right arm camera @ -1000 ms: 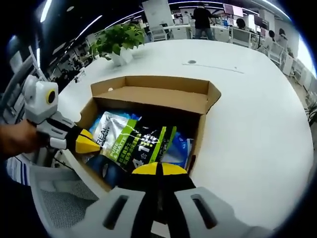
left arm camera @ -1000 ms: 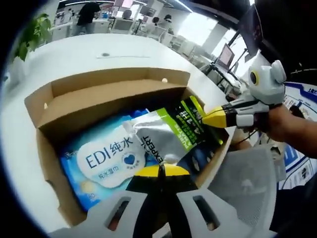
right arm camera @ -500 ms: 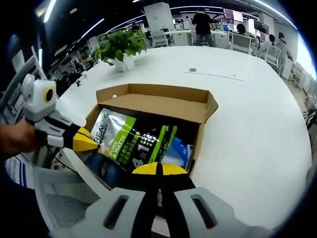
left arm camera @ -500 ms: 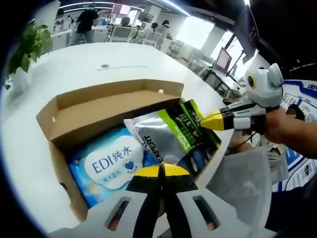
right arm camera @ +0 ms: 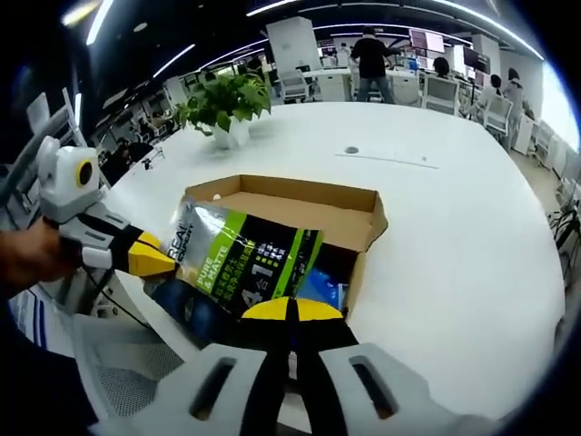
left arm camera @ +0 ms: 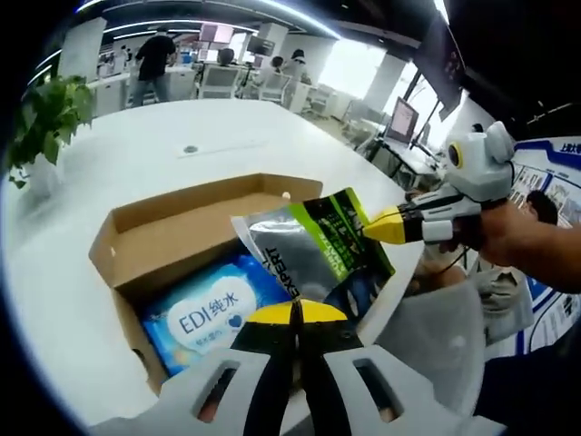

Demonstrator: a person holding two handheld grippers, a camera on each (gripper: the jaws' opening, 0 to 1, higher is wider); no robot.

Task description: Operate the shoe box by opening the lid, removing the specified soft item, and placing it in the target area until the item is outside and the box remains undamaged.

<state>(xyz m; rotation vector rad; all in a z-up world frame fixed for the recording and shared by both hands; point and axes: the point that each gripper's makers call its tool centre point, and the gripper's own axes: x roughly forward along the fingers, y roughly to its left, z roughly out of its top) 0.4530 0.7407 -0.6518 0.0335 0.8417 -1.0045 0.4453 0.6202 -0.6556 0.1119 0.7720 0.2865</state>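
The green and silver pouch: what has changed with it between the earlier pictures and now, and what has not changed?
The green and silver pouch has been lifted higher out of the cardboard box. Both grippers, the left and the right, are still shut on its edges, as before. The blue wipes pack has stayed in the box, and the box has stayed open on the white table.

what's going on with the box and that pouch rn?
A person with two handheld grippers is lifting a silver, green and black foil pouch out of an open brown cardboard shoe box on a white table. The left gripper and the right gripper each pinch an edge of the pouch. A blue wet-wipes pack lies in the box.
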